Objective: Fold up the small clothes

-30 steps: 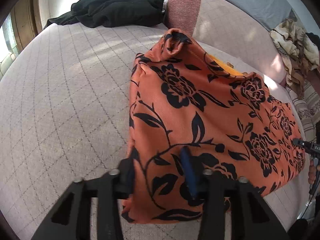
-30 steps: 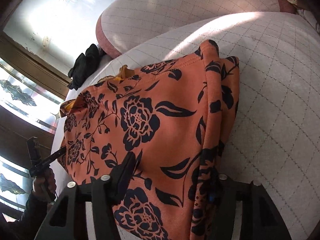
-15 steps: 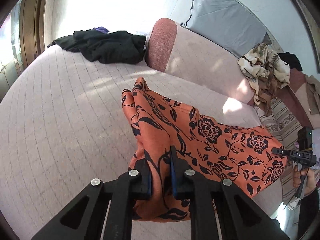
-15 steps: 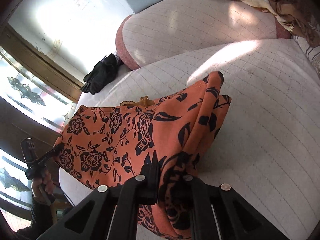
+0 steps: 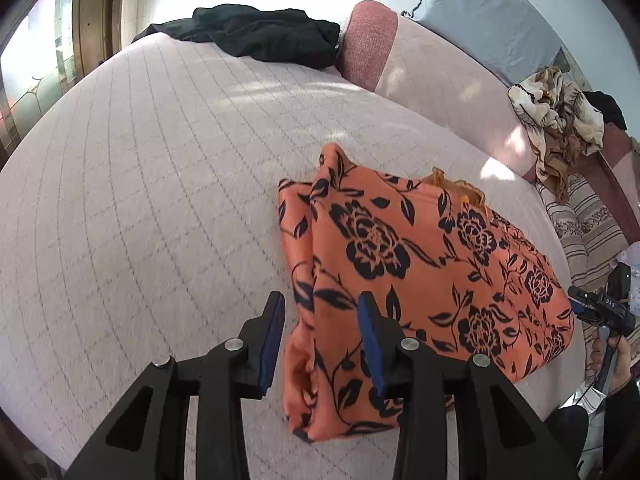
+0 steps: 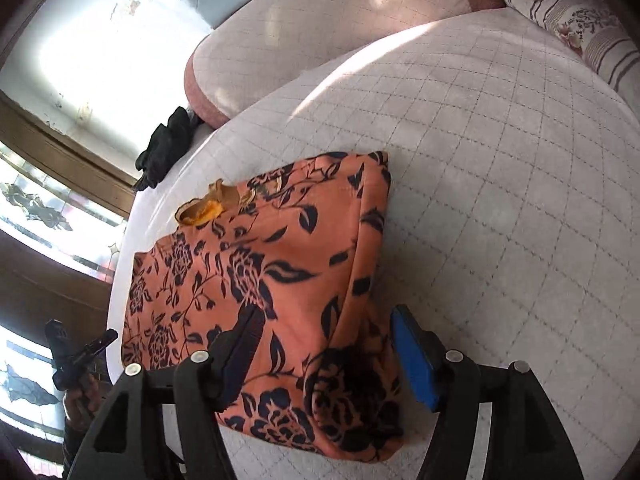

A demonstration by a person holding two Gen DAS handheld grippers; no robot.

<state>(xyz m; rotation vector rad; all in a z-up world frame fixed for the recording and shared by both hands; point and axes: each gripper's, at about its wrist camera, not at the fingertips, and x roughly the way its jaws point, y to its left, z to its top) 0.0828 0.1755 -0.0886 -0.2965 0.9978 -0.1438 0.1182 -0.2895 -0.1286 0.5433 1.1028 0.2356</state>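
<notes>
- The orange floral garment lies folded on the quilted pale mattress, its near folded edge bunched right in front of both claws.
- Left gripper: its jaws are opening, and the blue pads stand apart with a clear gap — the left pad sits beside the cloth's left edge over bare mattress, while the right pad lies over the printed fabric. The near corner of the garment is between them, but neither pad presses on it.
- Right gripper: its jaws are opening too, and they stand wider. The thick folded edge of the garment sits between the fingers; the blue right pad is clear of the cloth, and the dark left finger lies over the flat top layer. No pinch shows.
- Beyond the left claw, far up and slightly left, a black garment is heaped at the mattress end, beside a pink bolster.
- Up and right of that claw a patterned cloth heap hangs over the backrest.
- At the far side of the orange garment — left of the right claw — a yellow inner lining peeks out.
</notes>
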